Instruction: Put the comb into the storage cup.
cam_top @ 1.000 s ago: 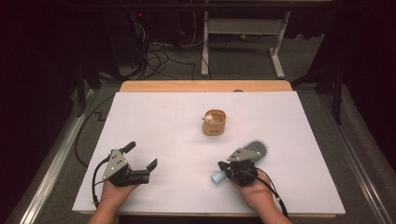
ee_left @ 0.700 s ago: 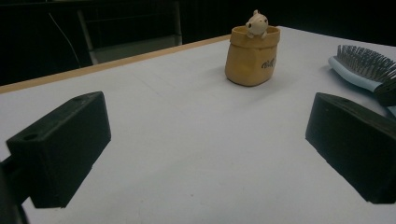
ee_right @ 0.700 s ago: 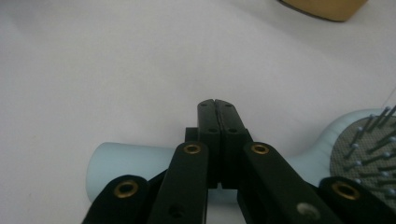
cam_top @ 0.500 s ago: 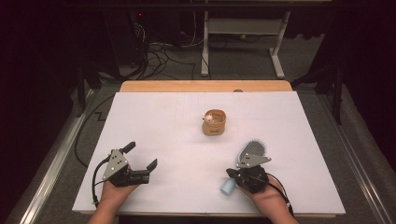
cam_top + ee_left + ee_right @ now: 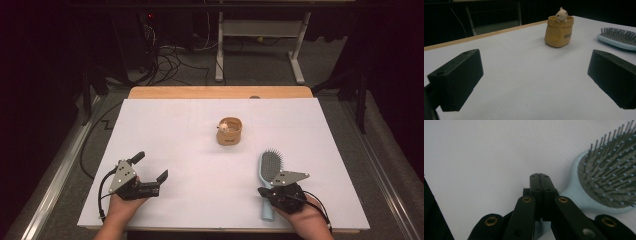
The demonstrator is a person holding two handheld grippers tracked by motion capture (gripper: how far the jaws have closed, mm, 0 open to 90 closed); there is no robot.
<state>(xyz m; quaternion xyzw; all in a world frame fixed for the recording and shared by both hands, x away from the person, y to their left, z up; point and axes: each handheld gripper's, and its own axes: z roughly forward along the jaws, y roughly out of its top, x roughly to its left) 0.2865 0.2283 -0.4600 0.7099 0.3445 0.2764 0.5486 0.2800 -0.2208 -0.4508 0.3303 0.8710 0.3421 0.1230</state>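
The brush is lying differently from a second ago: then it was slanting with its handle out to the left of the right gripper, and now it is running nearly straight away from the person, bristles up, its head pointing toward the far edge and its handle end reaching back to the near edge of the desk. The right gripper has shifted rightward with it and is sitting over the handle, just behind the head. In the right gripper view its jaws are pressing together, tip against tip, above the pale blue neck of the brush; whether they are pinching the handle I cannot tell. The hand behind it is resting at the desk's near right edge. Farther out, near the middle of the desk, a small tan bag is standing upright with a little figure peeking over its rim, well apart from the brush. On the near left the left gripper is lying low over the white surface with its jaws standing wide apart, nothing between them
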